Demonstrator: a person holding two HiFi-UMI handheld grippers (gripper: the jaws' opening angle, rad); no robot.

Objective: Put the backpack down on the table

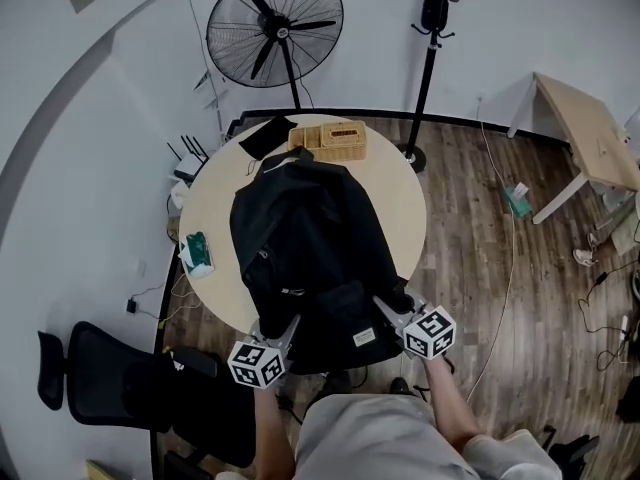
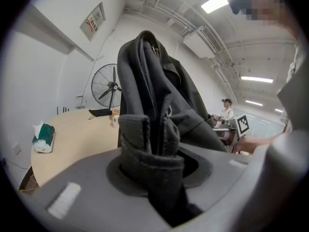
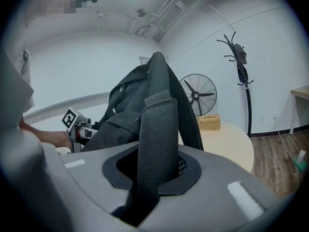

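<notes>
Bright, even ceiling strip light; fisheye warp w/ dark corners.

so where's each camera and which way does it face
Head view: on the person's head, looking steeply down at the backpack and round table; both forearms, left gripper and right gripper show.
Left gripper view: on the left gripper, facing across the table toward the fan; its fingers pinch backpack fabric.
Right gripper view: on the right gripper, facing the coat stand; its fingers clamp a strap.
Shared: both gripper views show the backpack, fan and other gripper.
</notes>
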